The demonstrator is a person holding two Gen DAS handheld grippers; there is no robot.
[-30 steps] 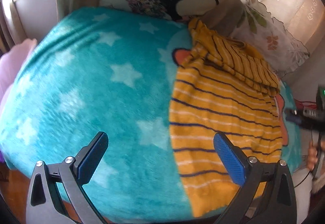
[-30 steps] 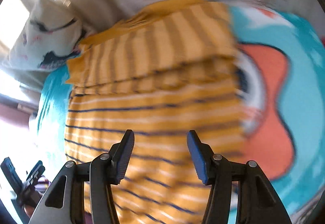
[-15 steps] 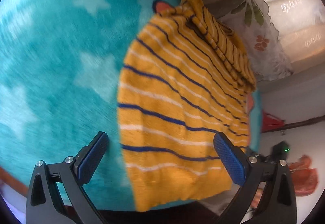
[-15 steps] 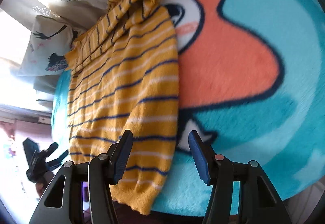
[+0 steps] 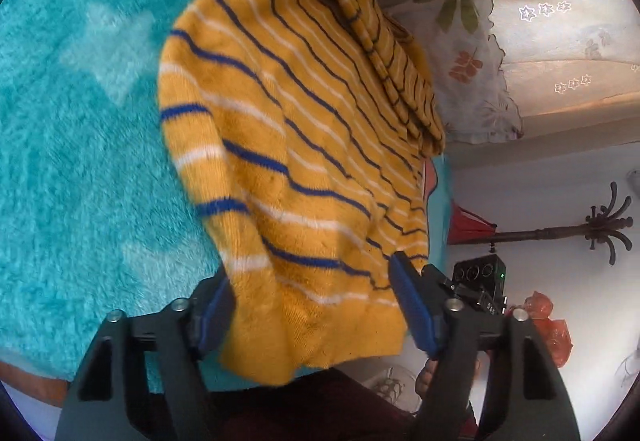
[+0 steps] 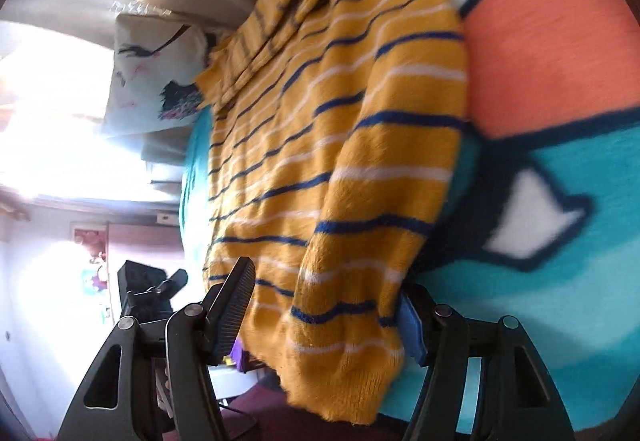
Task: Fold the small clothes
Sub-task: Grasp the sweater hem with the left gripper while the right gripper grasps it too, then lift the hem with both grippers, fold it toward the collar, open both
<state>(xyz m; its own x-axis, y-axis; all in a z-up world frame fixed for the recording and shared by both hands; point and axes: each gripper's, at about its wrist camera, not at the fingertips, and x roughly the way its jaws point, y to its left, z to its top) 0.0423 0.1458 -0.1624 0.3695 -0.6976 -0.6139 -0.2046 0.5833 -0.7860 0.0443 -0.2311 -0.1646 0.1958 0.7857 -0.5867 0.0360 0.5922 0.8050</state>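
The left gripper [image 5: 316,309] is straddling the near hem of the yellow striped sweater [image 5: 304,145], jaws spread around the cloth rather than clamped, and the right gripper [image 6: 326,317] is doing likewise at the other hem corner. The sweater is lying on the teal blanket [image 5: 80,121] on the bed, its upper part bunched at the far end, so the folding is looking barely begun.

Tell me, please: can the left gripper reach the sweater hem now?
Probably yes. The sweater hem already lies between the open fingers of the left gripper, and nothing blocks it.
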